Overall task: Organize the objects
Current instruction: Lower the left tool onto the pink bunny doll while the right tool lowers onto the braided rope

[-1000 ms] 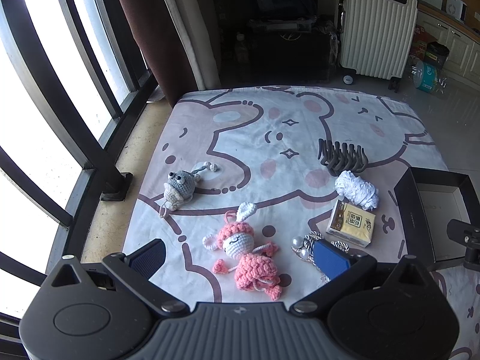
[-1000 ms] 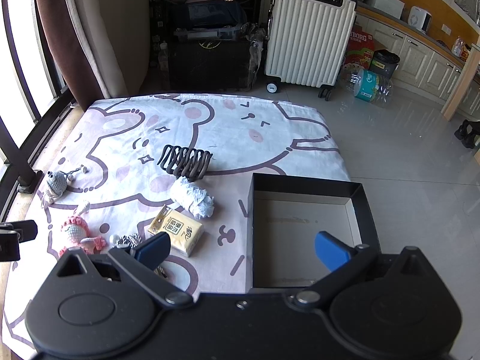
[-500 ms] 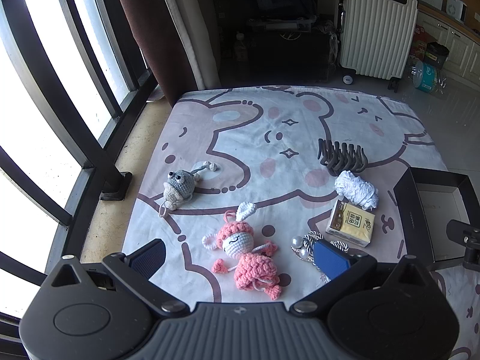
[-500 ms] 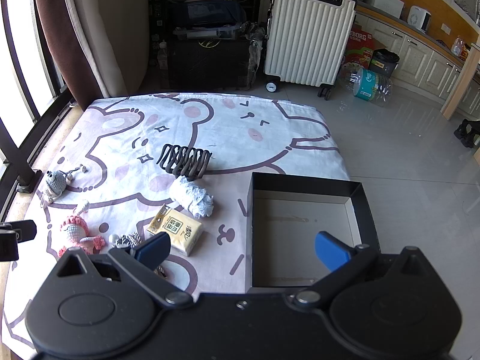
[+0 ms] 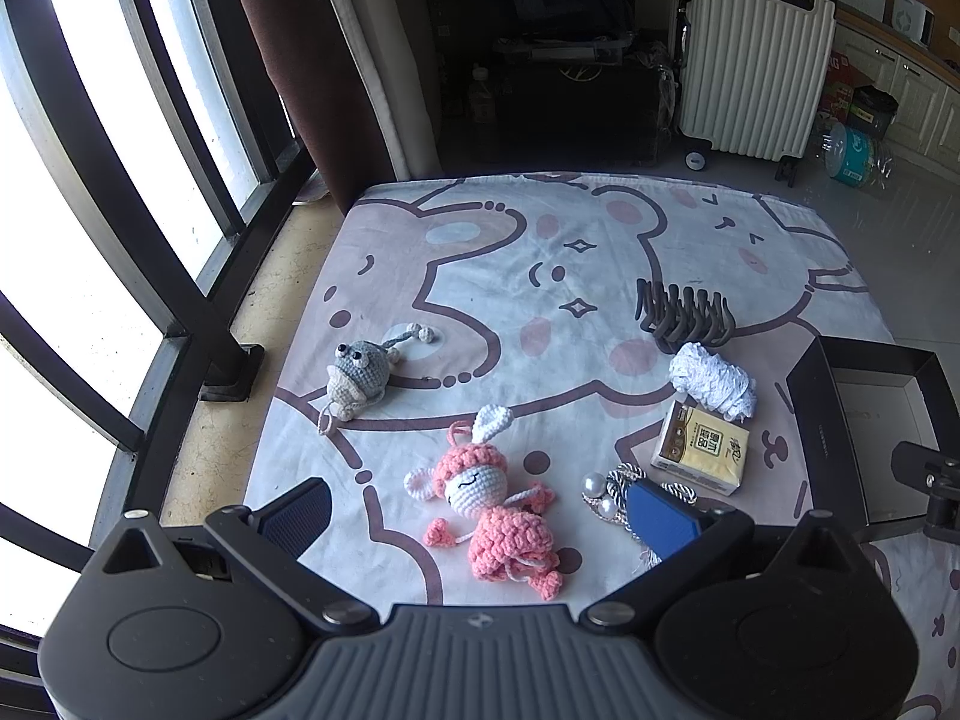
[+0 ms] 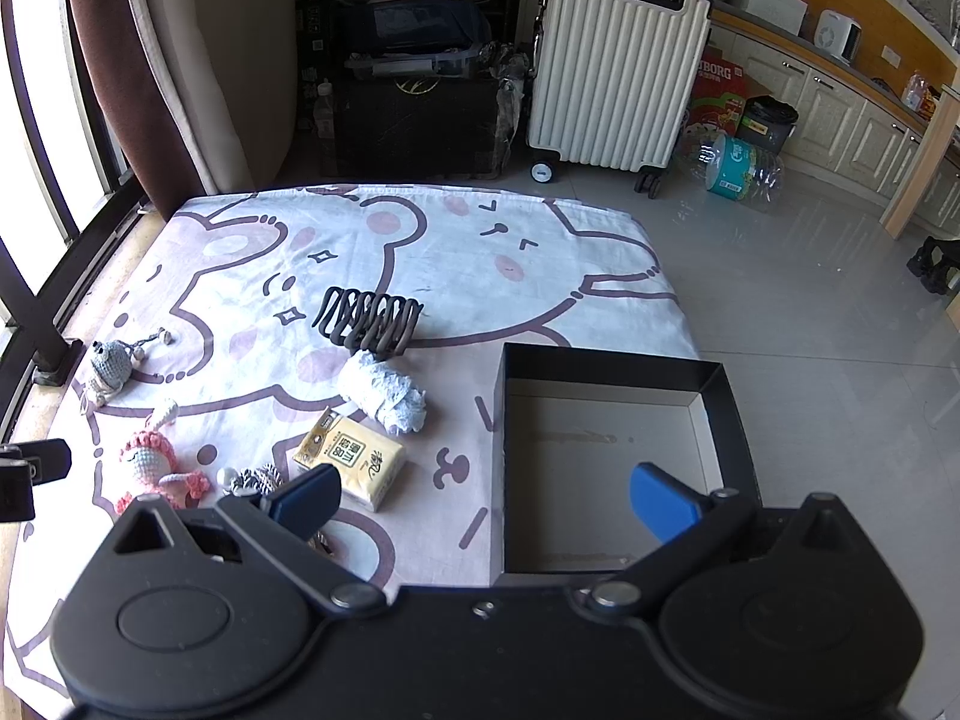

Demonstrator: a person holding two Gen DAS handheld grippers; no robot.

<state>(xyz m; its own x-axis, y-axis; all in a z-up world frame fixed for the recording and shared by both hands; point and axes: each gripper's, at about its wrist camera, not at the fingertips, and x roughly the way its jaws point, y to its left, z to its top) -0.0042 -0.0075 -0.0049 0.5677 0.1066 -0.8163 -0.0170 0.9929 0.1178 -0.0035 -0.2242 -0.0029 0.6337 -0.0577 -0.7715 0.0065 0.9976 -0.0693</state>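
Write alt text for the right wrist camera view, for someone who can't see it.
An open right tool hovers over a cartoon bear sheet, beside an empty black box. Left of the box lie a yellow tissue pack, a white cloth roll, a dark hair claw and two crochet toys; a white suitcase stands behind.

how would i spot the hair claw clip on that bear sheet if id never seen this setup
Find the white sheet with pink bear outlines, then the open black cardboard box at its right edge. Left of the box's far corner lies the dark brown plastic claw clip, just beyond a white rolled cloth. It alone has curved, comb-like teeth.
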